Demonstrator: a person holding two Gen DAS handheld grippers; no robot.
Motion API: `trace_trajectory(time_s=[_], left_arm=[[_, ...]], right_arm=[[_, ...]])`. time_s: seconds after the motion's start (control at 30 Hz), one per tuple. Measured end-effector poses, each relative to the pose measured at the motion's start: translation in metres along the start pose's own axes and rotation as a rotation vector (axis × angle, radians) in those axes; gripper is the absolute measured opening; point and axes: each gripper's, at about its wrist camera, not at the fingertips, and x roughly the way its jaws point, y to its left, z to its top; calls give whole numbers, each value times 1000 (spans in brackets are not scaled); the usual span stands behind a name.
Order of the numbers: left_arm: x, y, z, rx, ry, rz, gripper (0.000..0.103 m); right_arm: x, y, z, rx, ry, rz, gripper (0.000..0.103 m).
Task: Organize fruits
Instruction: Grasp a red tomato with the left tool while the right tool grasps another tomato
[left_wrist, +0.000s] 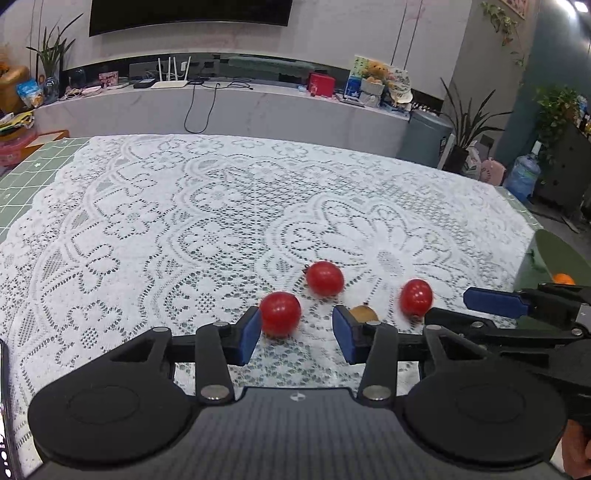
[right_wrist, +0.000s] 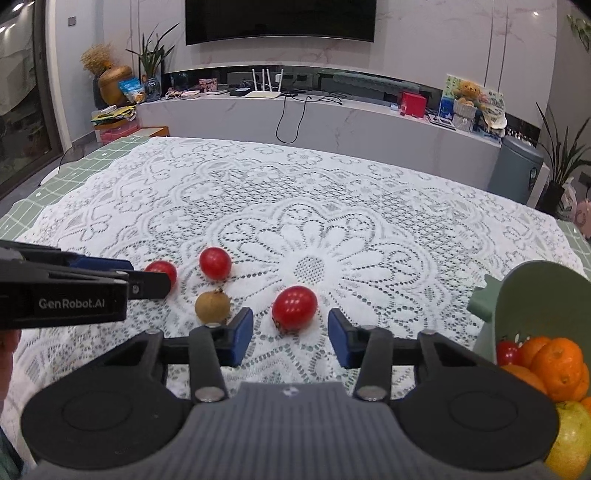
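Observation:
Three red cherry tomatoes and a brown longan (right_wrist: 213, 306) lie on the lace cloth. My left gripper (left_wrist: 297, 334) is open. The nearest tomato (left_wrist: 280, 314) sits just ahead of its tips, close to the left pad (left_wrist: 251, 334), and the longan (left_wrist: 364, 314) peeks out behind the right pad. My right gripper (right_wrist: 290, 336) is open too, with another tomato (right_wrist: 295, 308) just ahead of the gap between its pads, untouched. The third tomato (right_wrist: 215, 263) lies farther back. The left gripper (right_wrist: 140, 275) reaches in from the left and partly hides its tomato (right_wrist: 160, 271).
A green bowl (right_wrist: 535, 295) stands at the right edge, holding oranges (right_wrist: 557, 362), a small tomato (right_wrist: 508, 352) and a yellow-green fruit (right_wrist: 570, 443). White lace cloth (right_wrist: 314, 206) covers a green gridded table. The right gripper (left_wrist: 465, 312) enters the left wrist view from the right.

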Motion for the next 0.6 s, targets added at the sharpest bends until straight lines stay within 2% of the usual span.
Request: trace_trajectory(time_s=[0.33,0.6], left_arm=[[11,-1,1,51,14,40,50],[17,-1,1,70,30,47,41]], right_arm=[[21,-4,7,50,21,13,41],[33,-7,9,77,42,22,37]])
